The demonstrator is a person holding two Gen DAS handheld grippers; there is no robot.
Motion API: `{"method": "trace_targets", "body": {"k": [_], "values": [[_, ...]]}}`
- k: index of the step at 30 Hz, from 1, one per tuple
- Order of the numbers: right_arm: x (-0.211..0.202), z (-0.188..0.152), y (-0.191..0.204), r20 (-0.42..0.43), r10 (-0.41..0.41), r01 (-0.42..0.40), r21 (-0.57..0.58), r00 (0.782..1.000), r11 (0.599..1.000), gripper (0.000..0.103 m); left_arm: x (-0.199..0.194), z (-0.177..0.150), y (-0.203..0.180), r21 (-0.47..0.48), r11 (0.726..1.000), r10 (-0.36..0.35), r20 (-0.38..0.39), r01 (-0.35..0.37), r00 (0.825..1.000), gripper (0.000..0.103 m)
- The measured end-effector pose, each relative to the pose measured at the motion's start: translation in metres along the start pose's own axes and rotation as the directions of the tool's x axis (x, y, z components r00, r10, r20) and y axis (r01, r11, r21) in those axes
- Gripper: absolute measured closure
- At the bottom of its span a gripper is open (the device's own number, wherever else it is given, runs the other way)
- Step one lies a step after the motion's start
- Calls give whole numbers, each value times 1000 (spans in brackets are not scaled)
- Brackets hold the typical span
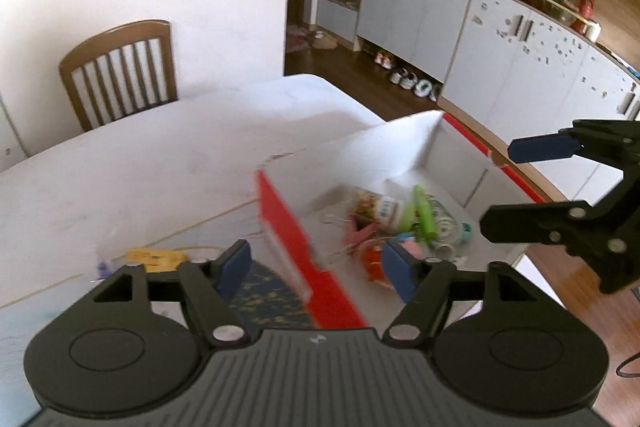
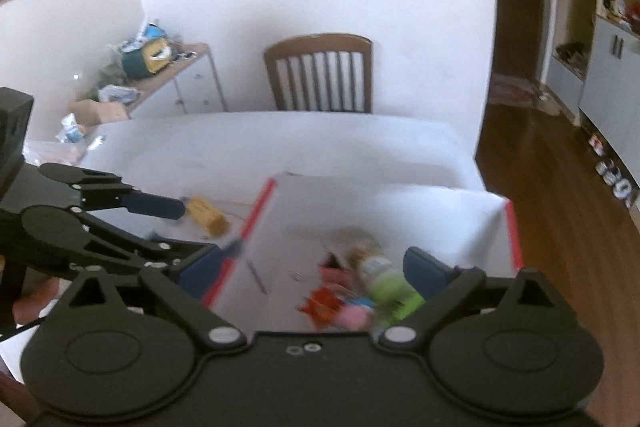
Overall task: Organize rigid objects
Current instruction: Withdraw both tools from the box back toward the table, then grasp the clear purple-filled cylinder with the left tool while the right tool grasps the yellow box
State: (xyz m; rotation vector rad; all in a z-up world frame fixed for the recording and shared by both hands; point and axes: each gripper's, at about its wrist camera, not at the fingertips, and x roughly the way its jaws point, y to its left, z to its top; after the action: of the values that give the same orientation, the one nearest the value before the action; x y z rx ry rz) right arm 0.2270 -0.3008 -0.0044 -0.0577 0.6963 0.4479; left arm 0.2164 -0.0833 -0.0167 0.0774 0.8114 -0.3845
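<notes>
Left gripper tilted downward, fingers apart and empty, right gripper likewise, fingers spread wide

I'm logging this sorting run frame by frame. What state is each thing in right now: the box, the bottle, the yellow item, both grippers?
White box with red edges: open on top, partly filled.
Green-capped bottle: lying on its side in the box.
Yellow item: on the table, outside the box.
Left gripper: jaws open, nothing held.
Right gripper: jaws open, nothing held.
</notes>
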Motion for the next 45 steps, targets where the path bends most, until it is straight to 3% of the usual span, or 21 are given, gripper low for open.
{"method": "trace_targets", "body": {"k": [12, 23, 33, 45], "values": [[50, 23, 90, -3, 40, -41, -73, 999, 997, 2, -29, -23, 100, -92, 995, 51, 41, -47, 998, 19], [108, 35, 145, -60, 45, -54, -160, 997, 986, 2, -14, -40, 177, -193, 976, 114, 48, -103, 992, 11], [179, 34, 157, -139, -4, -26, -217, 990, 976, 3, 39, -52, 214, -267, 948, 168, -34, -171, 985, 11], [254, 25, 161, -246, -75, 4, -277, 966, 961, 18, 102, -59, 234, -321, 927, 159, -126, -192, 979, 11]]}}
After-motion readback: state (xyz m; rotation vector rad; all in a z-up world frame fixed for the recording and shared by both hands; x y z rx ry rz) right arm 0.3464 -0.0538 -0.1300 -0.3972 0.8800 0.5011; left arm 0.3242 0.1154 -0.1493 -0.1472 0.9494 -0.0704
